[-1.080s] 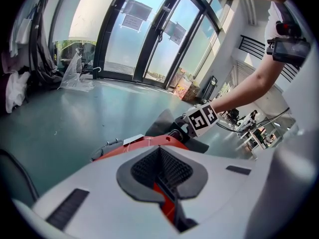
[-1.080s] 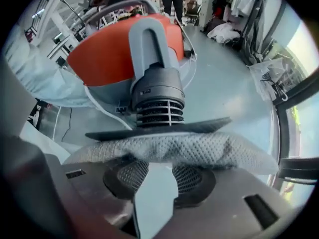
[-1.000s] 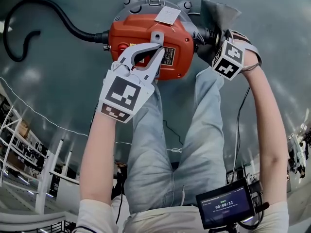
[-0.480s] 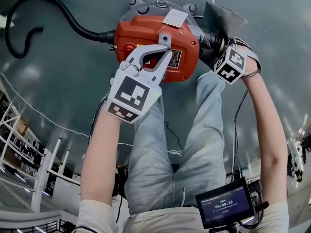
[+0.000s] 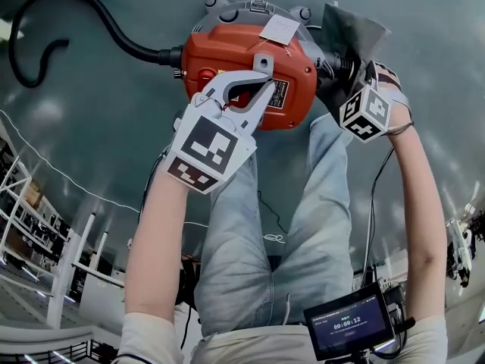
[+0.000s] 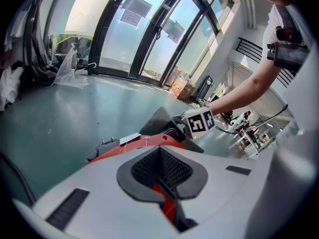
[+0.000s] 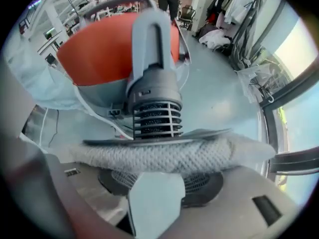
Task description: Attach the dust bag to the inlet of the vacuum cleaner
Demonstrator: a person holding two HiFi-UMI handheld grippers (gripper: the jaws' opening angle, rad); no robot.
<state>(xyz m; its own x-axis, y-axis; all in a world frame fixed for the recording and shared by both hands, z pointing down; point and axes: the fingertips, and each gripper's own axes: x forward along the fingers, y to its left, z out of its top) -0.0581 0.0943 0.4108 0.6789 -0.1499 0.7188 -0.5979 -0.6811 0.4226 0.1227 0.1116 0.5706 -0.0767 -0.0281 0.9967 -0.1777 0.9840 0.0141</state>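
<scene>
Here, dust bag edge at ribbed inlet mouth, open floor beyond.

light blue jeans, white short-sleeved top. a thin black cable runs beside the right arm, and a dark-edged strap wraps that wrist. small black screen at the waist on a black mount, face lit blue with white digits.
</scene>
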